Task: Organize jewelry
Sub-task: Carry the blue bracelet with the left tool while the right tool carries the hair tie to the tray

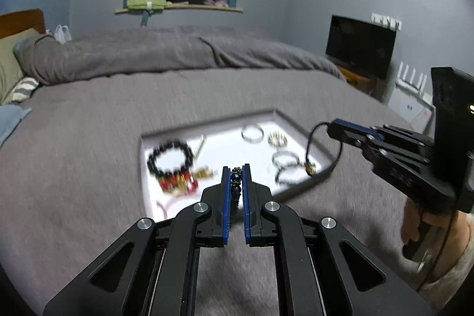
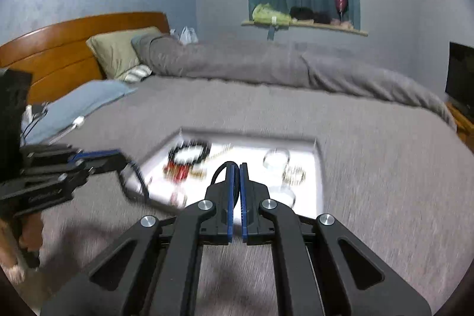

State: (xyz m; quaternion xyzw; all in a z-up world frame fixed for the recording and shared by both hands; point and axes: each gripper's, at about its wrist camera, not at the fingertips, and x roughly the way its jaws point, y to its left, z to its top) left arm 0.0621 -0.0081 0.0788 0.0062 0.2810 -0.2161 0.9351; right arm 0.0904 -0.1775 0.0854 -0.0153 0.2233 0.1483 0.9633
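A white tray [image 1: 228, 123] lies on the grey bed cover and holds several bracelets and bangles. My left gripper [image 1: 236, 171] is shut on a dark beaded bracelet [image 1: 236, 182], held above the tray's near side. My right gripper [image 2: 237, 166] is shut on a black cord necklace [image 1: 314, 135] whose gold pendant [image 1: 310, 168] hangs over the tray's right edge. The right gripper also shows in the left wrist view [image 1: 336, 129]. In the tray lie a black bead bracelet [image 1: 170, 157], a red and gold bangle [image 1: 179, 182] and silver bangles [image 1: 252, 134].
The grey bed cover [image 1: 89, 153] spreads all around the tray, with a rolled duvet [image 1: 163, 52] behind. Pillows and a wooden headboard [image 2: 68, 49] are at the left. A dark screen [image 1: 360, 45] stands at the right of the bed.
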